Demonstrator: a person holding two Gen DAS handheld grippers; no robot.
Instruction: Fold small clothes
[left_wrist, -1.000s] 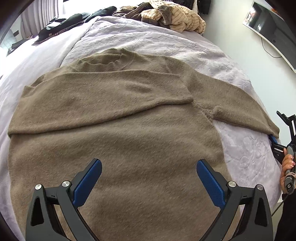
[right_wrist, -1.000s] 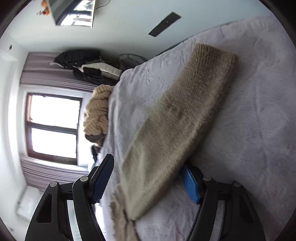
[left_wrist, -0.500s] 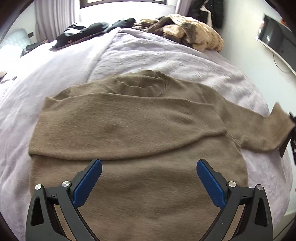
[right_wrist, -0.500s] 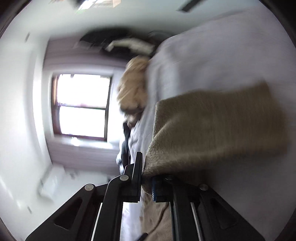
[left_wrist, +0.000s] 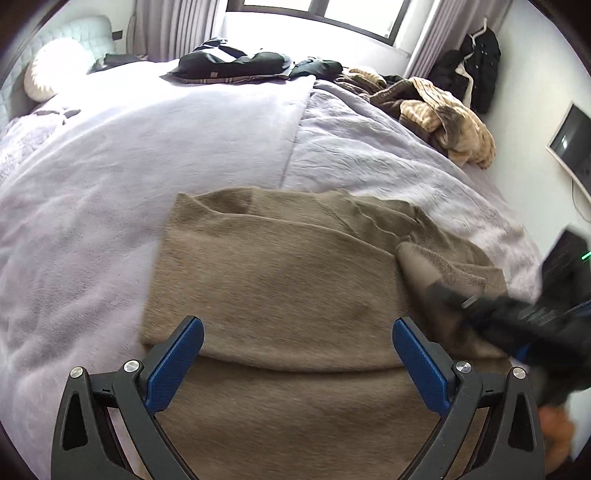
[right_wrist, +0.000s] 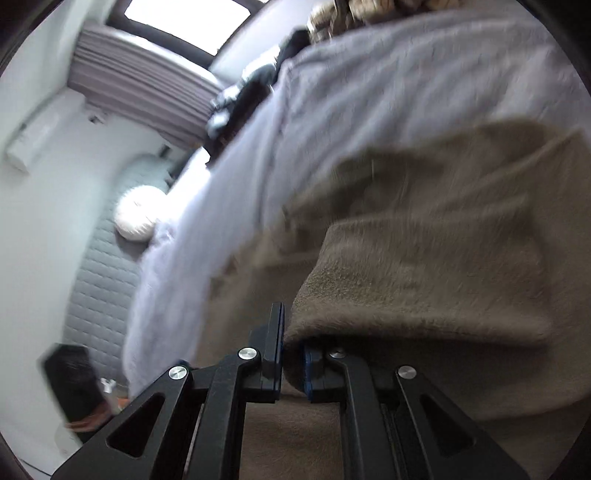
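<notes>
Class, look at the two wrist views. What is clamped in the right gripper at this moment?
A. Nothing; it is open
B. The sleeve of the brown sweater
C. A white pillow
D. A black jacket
B. In the right wrist view the right gripper has its jaws closed on the sleeve of the brown sweater, carried over the sweater's body.

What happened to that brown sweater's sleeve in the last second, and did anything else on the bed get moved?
The right tool closed on the sleeve, which had lain out to the side, and carried it across over the sweater's body; its jaws eased open slightly but still pinch the fabric. The left tool stayed open above the sweater's lower part, holding nothing. The clothes pile and bedspread are unchanged.
</notes>
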